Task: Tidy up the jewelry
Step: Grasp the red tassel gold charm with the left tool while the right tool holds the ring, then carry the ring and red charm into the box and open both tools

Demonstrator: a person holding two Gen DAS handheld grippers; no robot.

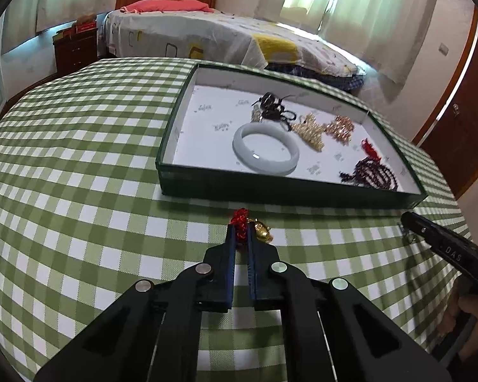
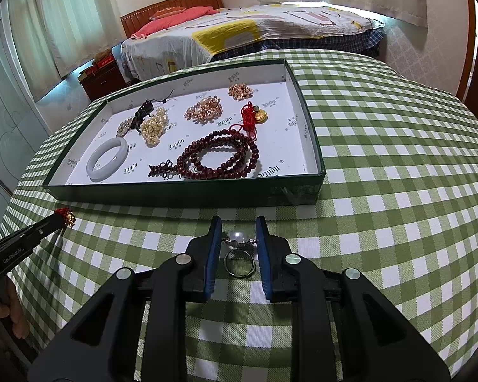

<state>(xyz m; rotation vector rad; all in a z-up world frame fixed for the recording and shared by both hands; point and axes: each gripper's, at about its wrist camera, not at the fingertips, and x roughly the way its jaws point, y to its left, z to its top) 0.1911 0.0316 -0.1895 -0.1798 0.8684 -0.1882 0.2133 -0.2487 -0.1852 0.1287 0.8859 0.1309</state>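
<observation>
My left gripper is shut on a red knotted cord with a gold charm, low over the green checked tablecloth in front of the tray. In the right wrist view that charm shows at the left gripper's tip. My right gripper is shut on a pearl ring, its silver band hanging toward the cloth. The green tray with white lining holds a white bangle, dark red beads, pearl and rose-gold clusters, and another red-cord gold charm.
The right gripper's black finger enters the left wrist view at the right, with a hand behind it. The tray's near wall stands just beyond both grippers. A bed, a dark nightstand and a wooden door lie past the table.
</observation>
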